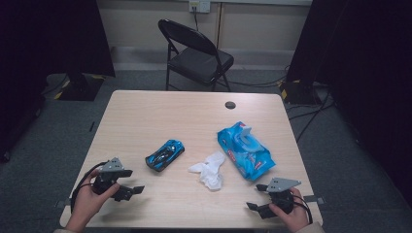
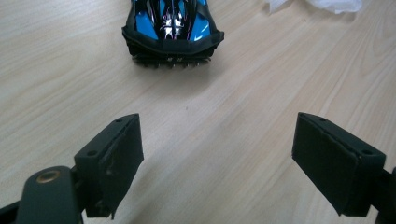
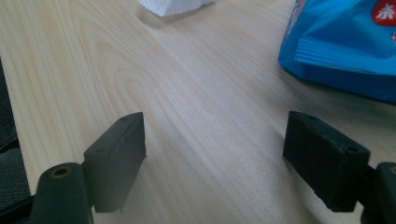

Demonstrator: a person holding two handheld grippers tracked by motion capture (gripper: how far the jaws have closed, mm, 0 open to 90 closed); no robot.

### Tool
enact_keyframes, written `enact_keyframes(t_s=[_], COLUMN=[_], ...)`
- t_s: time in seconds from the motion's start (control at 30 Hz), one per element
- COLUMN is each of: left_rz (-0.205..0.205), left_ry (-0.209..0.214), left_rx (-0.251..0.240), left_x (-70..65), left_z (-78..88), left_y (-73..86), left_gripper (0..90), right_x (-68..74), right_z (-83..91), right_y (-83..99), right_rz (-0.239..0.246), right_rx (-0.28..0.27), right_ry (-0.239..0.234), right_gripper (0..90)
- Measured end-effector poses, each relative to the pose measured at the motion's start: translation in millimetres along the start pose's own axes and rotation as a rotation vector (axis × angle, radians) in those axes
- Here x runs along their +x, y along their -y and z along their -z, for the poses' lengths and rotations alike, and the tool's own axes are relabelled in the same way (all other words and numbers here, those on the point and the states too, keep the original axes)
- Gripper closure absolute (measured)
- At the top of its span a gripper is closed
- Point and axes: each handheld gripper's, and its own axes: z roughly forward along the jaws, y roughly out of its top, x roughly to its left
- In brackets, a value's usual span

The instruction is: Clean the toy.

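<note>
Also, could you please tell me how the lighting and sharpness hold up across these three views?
High view: dim, dark at the edges, soft shadows beside the toy car and crumpled wipe. Left gripper view: brighter, car fairly sharp, near jaws slightly soft. Right gripper view: wood grain crisp, wipes pack a little blurred at the frame edge.

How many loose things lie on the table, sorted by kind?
Toy car: 1
Crumpled white tissue: 1
Blue pack of wet wipes: 1
Total: 3
</note>
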Motion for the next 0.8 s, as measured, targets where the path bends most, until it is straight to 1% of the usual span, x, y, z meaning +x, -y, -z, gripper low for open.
enact_keyframes(t_s=[0.17, 0.27, 0.33, 0.47, 0.6, 0.7, 0.77, 0.8], left_rz=[-0.005, -0.012, -0.017, -0.022, -0.049, -0.073, -0.088, -0.088], left_ry=[0.001, -0.004, -0.008, -0.011, -0.007, -0.024, -0.032, -0.032], left_rx=[-0.002, 0.007, 0.021, 0.03, 0.056, 0.082, 0.081, 0.081], left_x=[-0.3, 0.2, 0.3, 0.2, -0.2, -0.3, -0.3, -0.3], left_z=[1.8, 2.5, 3.1, 3.6, 0.5, -2.7, -3.2, -3.2], left_y=[3.7, 6.7, 12.1, 16.0, 22.3, 24.8, 24.8, 24.8], left_gripper=[16.1, 16.1, 16.1, 16.1, 16.1, 16.1, 15.9, 15.8], right_x=[1.8, 1.2, 1.5, 1.2, 1.7, 1.8, 2.4, 2.9], right_z=[-0.6, -0.3, -0.5, -0.4, -0.5, -0.5, -0.7, -0.8], right_y=[-0.1, 0.0, 0.0, 0.0, 0.0, 0.0, 0.0, -0.1], right_rz=[0.017, 0.013, 0.015, 0.014, 0.018, 0.018, 0.027, 0.034], right_rx=[0.004, 0.004, 0.003, 0.003, 0.004, 0.004, 0.007, 0.01], right_ry=[0.012, 0.007, 0.009, 0.007, 0.011, 0.011, 0.015, 0.02], right_gripper=[20.6, 21.0, 21.0, 21.0, 21.0, 21.0, 21.0, 21.0])
